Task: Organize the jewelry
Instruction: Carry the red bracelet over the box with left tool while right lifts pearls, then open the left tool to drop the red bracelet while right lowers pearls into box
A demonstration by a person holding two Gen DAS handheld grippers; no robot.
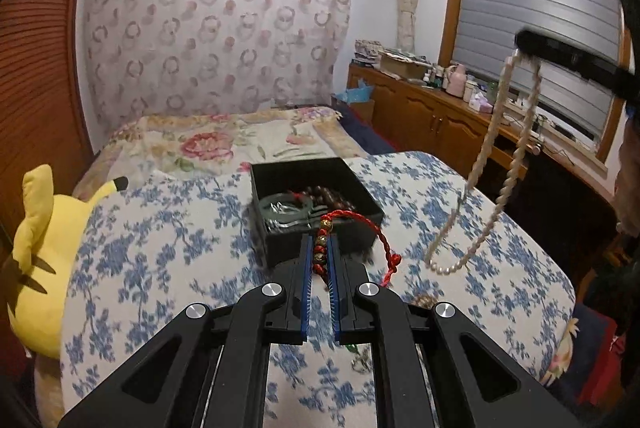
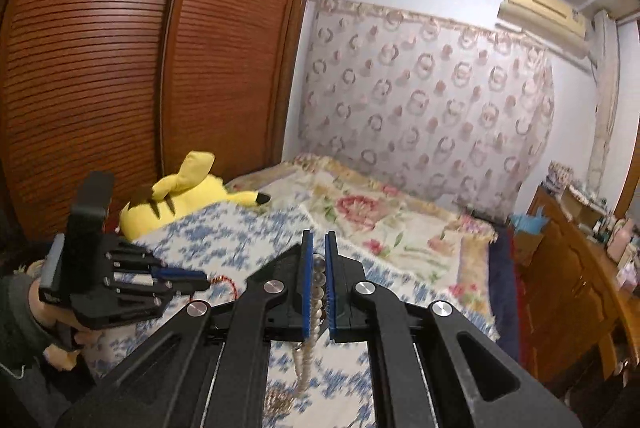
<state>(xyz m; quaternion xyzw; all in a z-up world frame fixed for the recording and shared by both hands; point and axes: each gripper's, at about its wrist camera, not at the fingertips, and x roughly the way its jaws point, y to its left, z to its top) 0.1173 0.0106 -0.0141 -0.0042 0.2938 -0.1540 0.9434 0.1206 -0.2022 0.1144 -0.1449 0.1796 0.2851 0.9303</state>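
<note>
My left gripper [image 1: 320, 240] is shut on a red cord bracelet [image 1: 324, 248] with gold and red beads, held just in front of the black jewelry box [image 1: 360, 192]. The box holds a green bangle [image 1: 280, 210] and dark wooden beads [image 1: 328, 198]. My right gripper [image 2: 319, 240] is shut on a white pearl necklace [image 2: 318, 300], raised high above the bed. In the left wrist view the necklace [image 1: 486, 148] hangs in a long loop from the right gripper [image 1: 524, 44], to the right of the box. The left gripper [image 2: 200, 282] shows in the right wrist view with its red cord.
The box sits on a blue-and-white floral cloth [image 1: 160, 248] over the bed. A yellow plush toy [image 1: 40, 268] lies at the left edge by the wooden wardrobe [image 2: 120, 68]. A wooden cabinet [image 1: 432, 112] with clutter stands on the right. Small jewelry [image 1: 360, 360] lies under the left gripper.
</note>
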